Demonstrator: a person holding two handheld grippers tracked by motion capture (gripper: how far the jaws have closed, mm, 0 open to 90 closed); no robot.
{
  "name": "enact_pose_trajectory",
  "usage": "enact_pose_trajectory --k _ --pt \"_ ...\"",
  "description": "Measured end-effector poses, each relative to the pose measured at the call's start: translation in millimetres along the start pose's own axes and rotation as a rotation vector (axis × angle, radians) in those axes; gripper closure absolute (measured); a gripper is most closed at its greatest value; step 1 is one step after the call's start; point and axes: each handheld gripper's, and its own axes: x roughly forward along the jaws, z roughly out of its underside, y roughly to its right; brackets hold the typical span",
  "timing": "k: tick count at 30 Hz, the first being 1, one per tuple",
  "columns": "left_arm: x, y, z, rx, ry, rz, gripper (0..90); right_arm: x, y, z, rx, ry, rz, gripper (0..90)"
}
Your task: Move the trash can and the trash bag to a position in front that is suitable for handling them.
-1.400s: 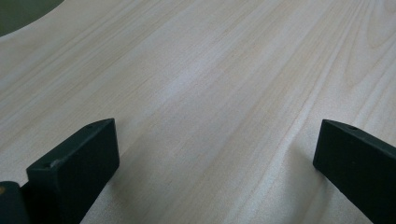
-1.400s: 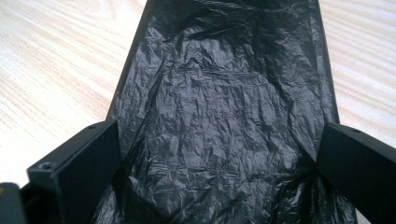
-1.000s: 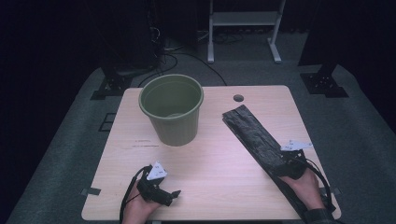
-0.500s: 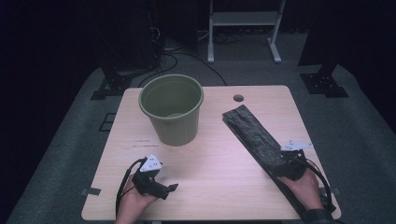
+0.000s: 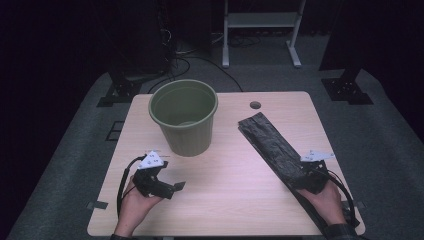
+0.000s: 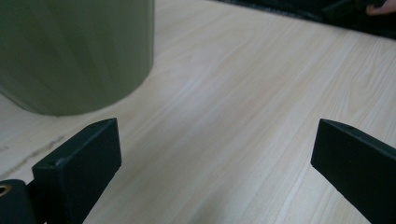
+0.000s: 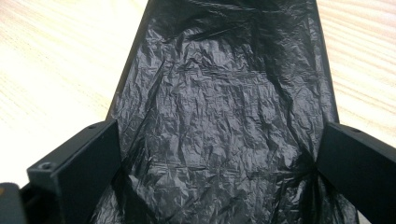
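An olive-green bucket (image 5: 184, 117) stands upright at the table's back left; its wall (image 6: 70, 51) is close in the left gripper view. A long folded black plastic bag (image 5: 270, 145) lies diagonally on the right half. My left gripper (image 5: 172, 188) is near the front left, pointing right, jaws wide open over bare wood (image 6: 215, 163), just in front of the bucket. My right gripper (image 5: 301, 175) sits at the bag's near end, open, its jaws astride the crinkled bag (image 7: 224, 116), which spans the gap (image 7: 219, 163) and touches both jaws.
The light wooden table (image 5: 235, 200) has a small round hole (image 5: 255, 105) at the back. Dark stands and cables sit on the grey floor beyond. Bare wood lies between the two grippers. The other hand (image 6: 380, 9) shows far off in the left gripper view.
My left gripper has shifted slightly left and forward toward the bucket, with its jaws turned to the right. The right gripper and the bag have stayed put.
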Motion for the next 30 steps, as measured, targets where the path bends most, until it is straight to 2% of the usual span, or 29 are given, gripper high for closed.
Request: enact_pose_trajectory --k 13,30 --pt "-24.3 -25.0 -33.1 -0.02 0.049 -0.036 0.0 0.2 0.0 -0.2 -0.001 0.0 -0.001 0.0" --pt "-49.7 -62.8 -84.8 -0.037 0.107 -0.08 0.0 0.2 0.0 -0.2 -0.001 0.0 -0.001 0.0"
